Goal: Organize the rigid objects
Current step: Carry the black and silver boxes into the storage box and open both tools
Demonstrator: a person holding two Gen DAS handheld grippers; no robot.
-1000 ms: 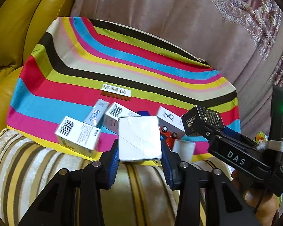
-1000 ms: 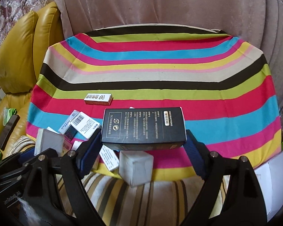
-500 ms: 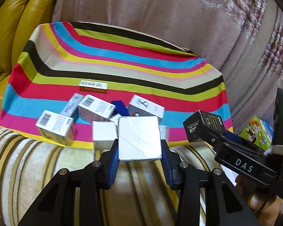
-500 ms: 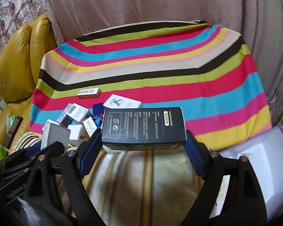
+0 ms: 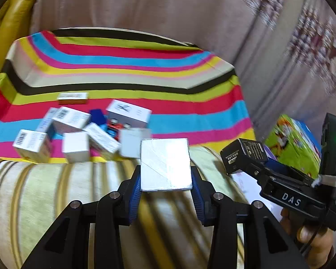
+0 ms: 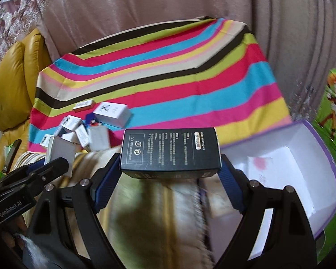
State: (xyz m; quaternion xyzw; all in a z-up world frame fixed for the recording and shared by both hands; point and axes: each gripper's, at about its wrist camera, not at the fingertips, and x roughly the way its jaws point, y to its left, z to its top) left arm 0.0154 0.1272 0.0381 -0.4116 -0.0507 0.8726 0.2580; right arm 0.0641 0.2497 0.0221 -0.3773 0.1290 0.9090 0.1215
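Swinging right since earlier, both hand-held grippers near the purple-edged box (image 6: 302, 179).

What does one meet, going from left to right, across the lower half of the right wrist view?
Left gripper holding the white box → black box clamped in the right gripper → open purple-edged box → green cartoon package.

Cluster of small boxes (image 5: 78, 132) at near left of cloth (image 5: 145, 71), open box (image 6: 291, 174) right, beside cloth
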